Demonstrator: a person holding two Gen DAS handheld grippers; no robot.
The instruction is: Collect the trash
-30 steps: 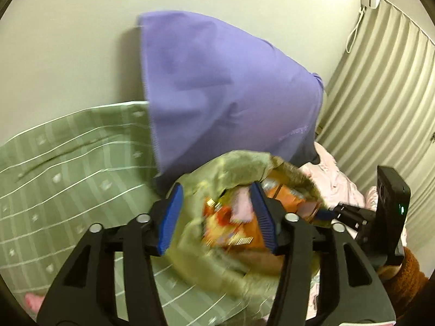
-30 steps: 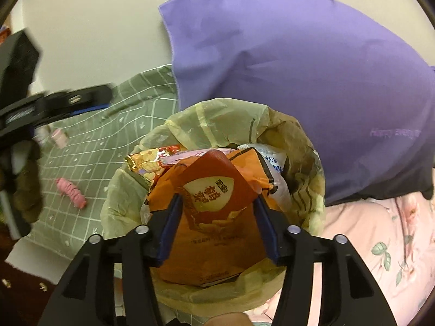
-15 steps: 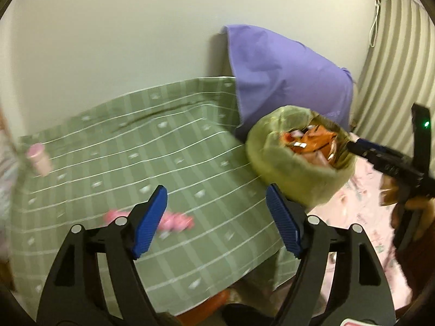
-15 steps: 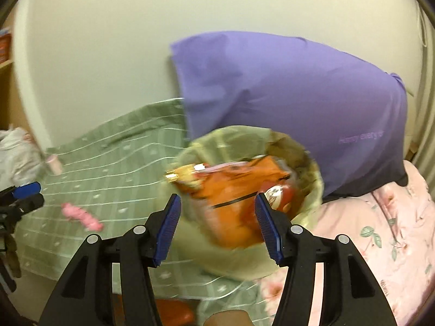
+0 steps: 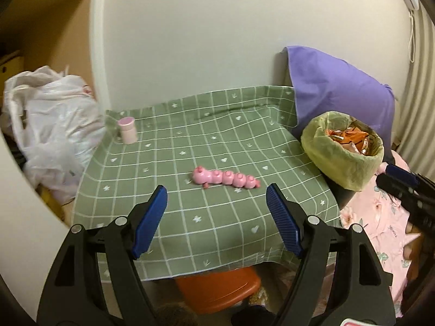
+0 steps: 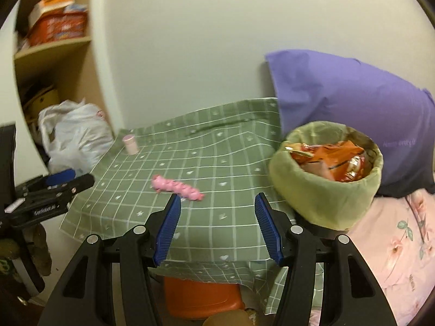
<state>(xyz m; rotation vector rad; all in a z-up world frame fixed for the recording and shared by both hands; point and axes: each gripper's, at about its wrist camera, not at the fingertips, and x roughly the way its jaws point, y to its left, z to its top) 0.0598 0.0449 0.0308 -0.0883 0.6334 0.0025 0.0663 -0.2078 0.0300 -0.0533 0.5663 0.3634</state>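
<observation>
White plastic bag (image 5: 54,133) is slumping at far left by the shelf. Pink jar (image 5: 127,130) is standing upright at the back left of the green-checked counter (image 5: 168,179). Pink caterpillar toy (image 5: 224,179) is lying mid-counter. Left gripper (image 5: 216,218) is hovering near it, fingers (image 5: 149,220) spread wide, gripping nothing. Right gripper (image 6: 217,226) likewise wide, empty. Bin (image 6: 323,193) with green liner is sitting at the right edge, wrappers (image 6: 329,160) piled inside, purple pillow (image 6: 348,100) behind.

So the caterpillar toy (image 5: 225,181) sits mid-tabletop (image 5: 163,212), little bottle (image 5: 127,130) at the back left corner, trash bin (image 5: 343,154) off the right edge, pillow (image 5: 339,92) behind it.
</observation>
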